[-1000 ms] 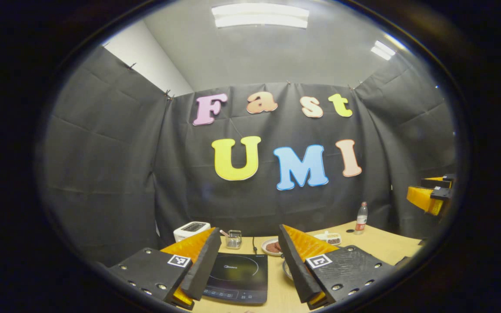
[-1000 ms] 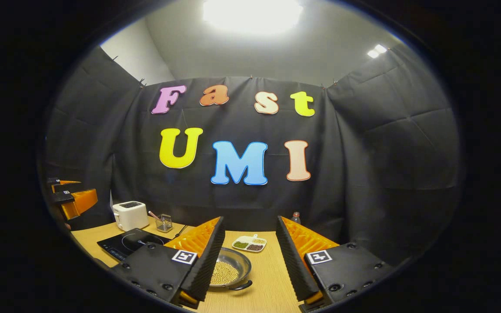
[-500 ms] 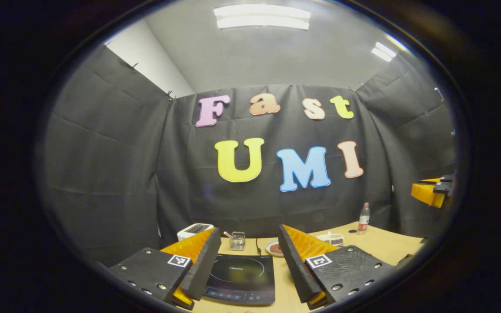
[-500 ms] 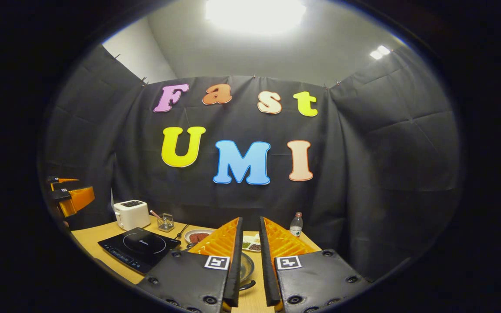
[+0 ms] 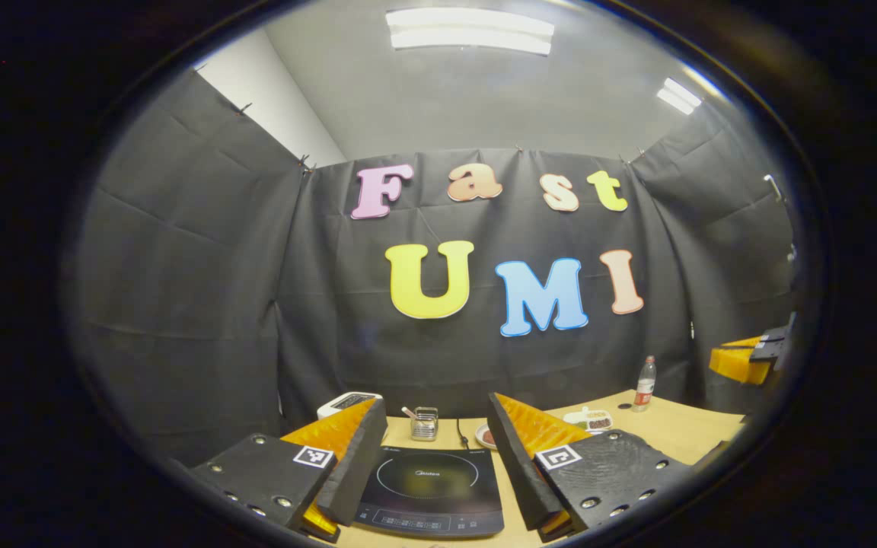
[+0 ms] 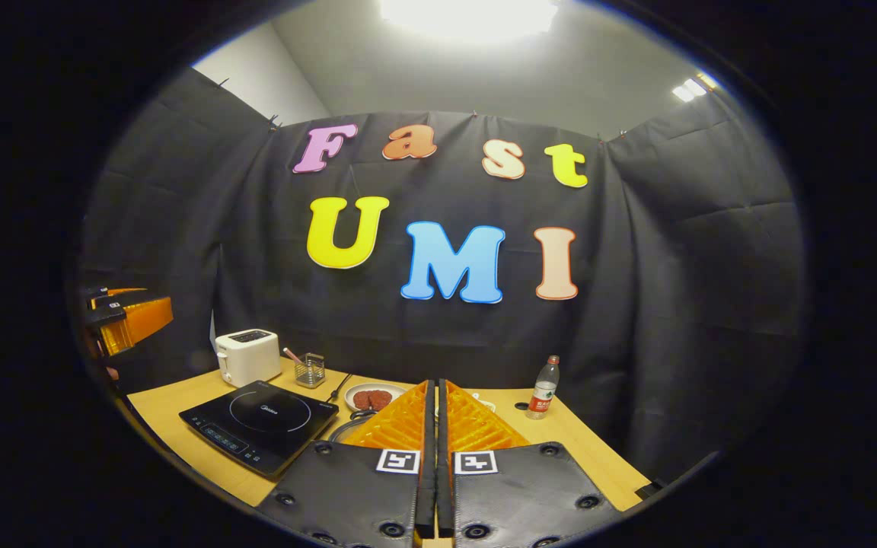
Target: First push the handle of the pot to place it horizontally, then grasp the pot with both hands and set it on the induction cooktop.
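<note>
The pot (image 6: 343, 428) peeks out as a sliver of metal rim just left of the right gripper (image 6: 432, 396), near the table's (image 6: 180, 411) middle, though most of it is hidden, so I cannot tell how its handle lies. That gripper's fingers are pressed together with nothing between them, while the left gripper (image 5: 435, 422) hangs wide apart and empty over the induction cooktop (image 5: 431, 491), which lies toward the table's left edge. Along the back edge, before the black cloth wall, stand a white toaster (image 6: 247, 356), a small wire basket (image 6: 309, 371), a plate of something red (image 6: 374, 398) and a bottle (image 6: 545, 387).
</note>
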Action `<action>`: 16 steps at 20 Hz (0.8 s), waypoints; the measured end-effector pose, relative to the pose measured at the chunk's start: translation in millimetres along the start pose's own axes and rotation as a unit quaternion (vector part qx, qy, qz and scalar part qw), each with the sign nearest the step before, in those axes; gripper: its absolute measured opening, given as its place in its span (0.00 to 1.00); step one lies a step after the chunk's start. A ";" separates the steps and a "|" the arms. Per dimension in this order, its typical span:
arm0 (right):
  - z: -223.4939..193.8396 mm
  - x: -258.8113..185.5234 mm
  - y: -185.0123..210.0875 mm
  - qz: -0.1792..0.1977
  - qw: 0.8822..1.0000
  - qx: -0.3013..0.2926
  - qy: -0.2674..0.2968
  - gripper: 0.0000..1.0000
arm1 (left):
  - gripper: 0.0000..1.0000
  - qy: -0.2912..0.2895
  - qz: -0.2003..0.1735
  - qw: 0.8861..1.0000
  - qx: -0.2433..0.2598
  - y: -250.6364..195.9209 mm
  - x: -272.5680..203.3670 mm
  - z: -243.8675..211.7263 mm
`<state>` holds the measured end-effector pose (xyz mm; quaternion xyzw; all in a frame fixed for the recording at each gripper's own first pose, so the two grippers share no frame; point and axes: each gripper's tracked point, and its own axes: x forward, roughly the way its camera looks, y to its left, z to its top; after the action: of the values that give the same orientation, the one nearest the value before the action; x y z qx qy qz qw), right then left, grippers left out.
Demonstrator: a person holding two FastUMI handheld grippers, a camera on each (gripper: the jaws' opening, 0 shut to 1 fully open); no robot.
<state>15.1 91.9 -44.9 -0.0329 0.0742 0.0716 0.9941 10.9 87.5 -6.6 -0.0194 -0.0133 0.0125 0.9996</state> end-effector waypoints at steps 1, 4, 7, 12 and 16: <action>-5.1 1.9 6.4 0.010 1.000 -0.008 0.008 0.02 | 0.78 0.001 -0.001 1.000 -0.003 3.1 0.9 -1.4; -21.2 7.0 20.1 0.035 0.999 -0.026 0.029 0.02 | 0.81 -0.001 0.009 1.000 -0.002 17.5 -0.8 -2.3; -42.4 13.6 26.9 0.053 0.997 -0.029 0.055 0.02 | 0.77 0.004 0.018 1.000 0.002 25.7 -0.2 -7.8; -79.0 23.4 37.7 0.099 0.989 -0.048 0.099 0.02 | 0.77 0.013 0.039 0.999 0.000 26.4 5.8 -15.3; -106.1 31.7 43.9 0.140 0.979 -0.047 0.139 0.04 | 0.78 0.023 0.050 0.998 0.004 14.1 14.2 -21.5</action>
<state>24.5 131.6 -156.9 -0.0787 0.2125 0.2085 0.9514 25.3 101.2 -28.3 -0.0164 0.0111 0.0620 0.9979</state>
